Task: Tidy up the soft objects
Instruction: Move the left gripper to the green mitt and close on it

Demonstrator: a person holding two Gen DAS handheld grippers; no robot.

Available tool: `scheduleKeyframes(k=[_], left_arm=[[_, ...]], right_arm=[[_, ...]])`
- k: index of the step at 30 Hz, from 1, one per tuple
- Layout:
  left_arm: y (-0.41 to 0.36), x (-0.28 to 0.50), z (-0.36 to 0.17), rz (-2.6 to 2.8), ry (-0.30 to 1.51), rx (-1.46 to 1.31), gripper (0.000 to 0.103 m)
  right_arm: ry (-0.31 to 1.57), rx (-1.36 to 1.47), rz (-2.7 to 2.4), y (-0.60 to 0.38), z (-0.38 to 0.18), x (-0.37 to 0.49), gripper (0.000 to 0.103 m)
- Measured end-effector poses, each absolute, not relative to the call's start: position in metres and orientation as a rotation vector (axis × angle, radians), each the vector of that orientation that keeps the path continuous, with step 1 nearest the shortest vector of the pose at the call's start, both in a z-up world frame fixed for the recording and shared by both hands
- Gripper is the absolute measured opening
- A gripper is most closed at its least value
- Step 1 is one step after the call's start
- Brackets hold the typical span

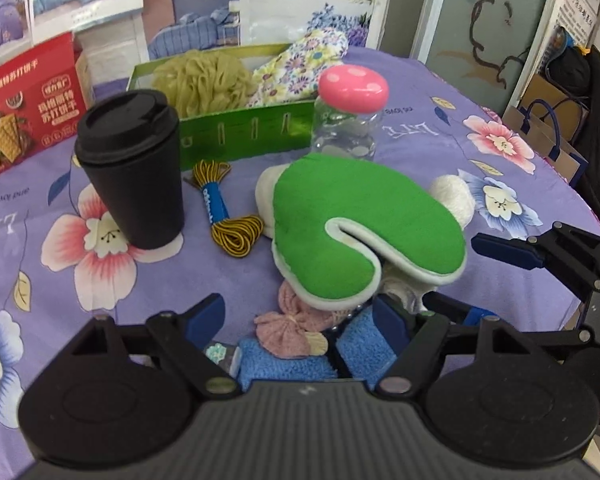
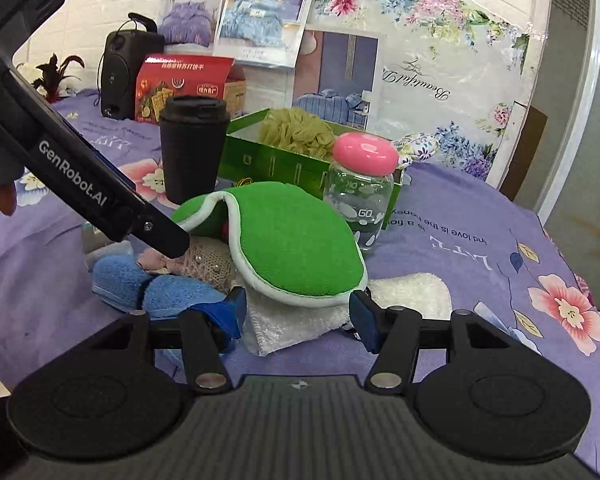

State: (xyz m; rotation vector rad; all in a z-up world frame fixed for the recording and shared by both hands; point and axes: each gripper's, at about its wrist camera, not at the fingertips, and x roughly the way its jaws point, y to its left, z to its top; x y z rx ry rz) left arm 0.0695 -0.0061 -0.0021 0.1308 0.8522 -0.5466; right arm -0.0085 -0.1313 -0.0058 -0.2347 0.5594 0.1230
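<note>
A green mitt (image 1: 360,232) (image 2: 296,248) with white trim lies on top of a heap of soft things. Under it are a white fluffy towel (image 1: 452,196) (image 2: 412,292), a rolled blue towel (image 1: 288,360) (image 2: 172,292) and a pink knitted piece (image 1: 292,320) (image 2: 208,260). My left gripper (image 1: 300,316) is open, low over the pink piece and the blue towel. My right gripper (image 2: 298,312) is open at the heap's near side, with the white towel's corner between its pads. A green box (image 1: 244,132) (image 2: 276,160) behind holds an olive bath pouf (image 1: 204,76) and a floral mitt (image 1: 300,60).
A black lidded cup (image 1: 132,168) (image 2: 192,148) stands left of the heap. A clear bottle with a pink cap (image 1: 352,88) (image 2: 364,152) is right behind the heap. A yellow-black cord bundle (image 1: 224,208) lies between them. A red cracker box (image 1: 24,100) sits at the far left.
</note>
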Motion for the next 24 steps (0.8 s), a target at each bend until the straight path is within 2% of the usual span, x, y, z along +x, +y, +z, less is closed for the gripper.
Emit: scheduleKeyframes(k=[5, 11, 24], left_arm=[[-0.014, 0.08, -0.009, -0.541, 0.87, 0.142, 0.075], [-0.02, 0.087, 0.002, -0.548, 0.803, 0.143, 0.075], [-0.017, 0.103, 0.005, -0.537, 0.817, 0.101, 0.075]], right_arm=[[0.556, -0.31, 0.113, -0.126, -0.009, 0.002, 0.042], [0.486, -0.309, 0.096, -0.132, 0.006, 0.007, 0.043], [0.521, -0.283, 0.154, -0.121, 0.007, 0.013, 0.045]])
